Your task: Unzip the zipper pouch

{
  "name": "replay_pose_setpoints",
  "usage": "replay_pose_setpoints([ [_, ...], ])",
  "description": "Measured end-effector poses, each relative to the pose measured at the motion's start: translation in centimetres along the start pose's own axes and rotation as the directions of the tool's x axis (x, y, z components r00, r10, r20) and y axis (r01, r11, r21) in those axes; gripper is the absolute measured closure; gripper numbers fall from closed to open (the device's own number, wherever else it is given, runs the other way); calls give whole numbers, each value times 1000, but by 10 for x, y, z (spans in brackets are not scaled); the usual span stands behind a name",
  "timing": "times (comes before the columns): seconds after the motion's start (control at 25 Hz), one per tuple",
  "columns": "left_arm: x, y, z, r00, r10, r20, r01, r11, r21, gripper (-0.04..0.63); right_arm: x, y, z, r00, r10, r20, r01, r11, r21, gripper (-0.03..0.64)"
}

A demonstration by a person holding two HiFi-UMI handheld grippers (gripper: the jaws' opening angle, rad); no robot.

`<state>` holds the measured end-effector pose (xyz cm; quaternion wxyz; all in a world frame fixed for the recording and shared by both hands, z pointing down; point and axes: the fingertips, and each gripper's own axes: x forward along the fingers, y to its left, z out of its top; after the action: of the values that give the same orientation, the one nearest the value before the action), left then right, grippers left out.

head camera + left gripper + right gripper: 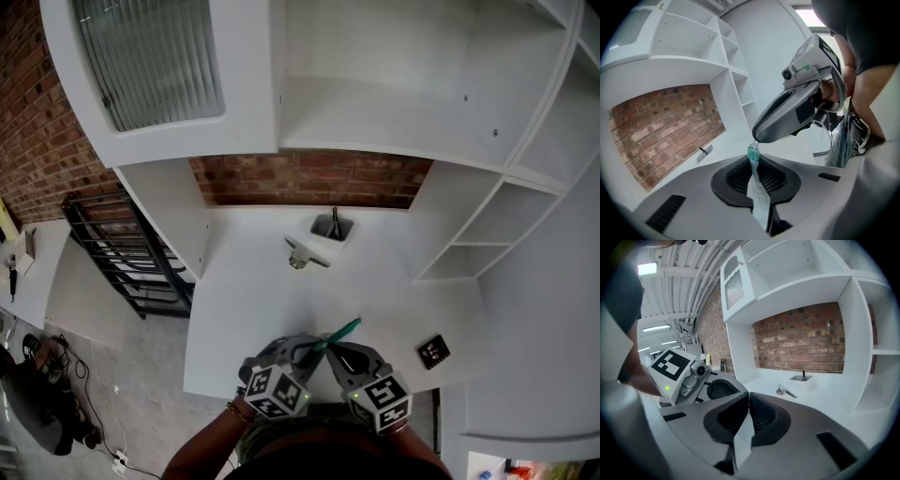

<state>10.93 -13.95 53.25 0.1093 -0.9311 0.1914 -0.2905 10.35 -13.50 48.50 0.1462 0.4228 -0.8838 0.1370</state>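
Head view, looking down on a white counter [253,309] backed by a brick wall [309,187]. At the counter's 6 o'clock edge, the left gripper [302,349] and right gripper [339,356] meet tip to tip. The teal zipper pouch [342,330] is held between them, its free end pointing toward 1 o'clock. The left gripper's jaws are clamped on the pouch's edge. The right gripper's jaws are closed together on the pouch's upper end. A metal tap [307,255] lies at 12 o'clock and a small black block [433,352] at 3 o'clock, both well apart from the pouch.
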Motion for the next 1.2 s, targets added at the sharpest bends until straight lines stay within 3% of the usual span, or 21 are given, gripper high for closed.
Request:
replay_pose_setpoints([
  [0.4, -3, -1, 1, 1000, -9, 2, 9, 1000, -10, 574, 1, -10, -5, 988, -151, -44, 141, 974, -180, 612],
  [0.56, -6, -4, 1, 1000, -11, 3, 11, 1000, -17, 574, 0, -19, -9, 987, -150, -51, 143, 982, -125, 612],
  [0.88, -11, -5, 1, 1000, -23, 10, 23, 999, -39, 575, -2, -26, -13, 982, -178, -66, 168, 977, -127, 612],
  [1.2, -19, -9, -2, 999, -38, 35, 44, 987, -156, 574, -2, -33, -20, 973, -212, -95, 197, 970, -144, 612],
])
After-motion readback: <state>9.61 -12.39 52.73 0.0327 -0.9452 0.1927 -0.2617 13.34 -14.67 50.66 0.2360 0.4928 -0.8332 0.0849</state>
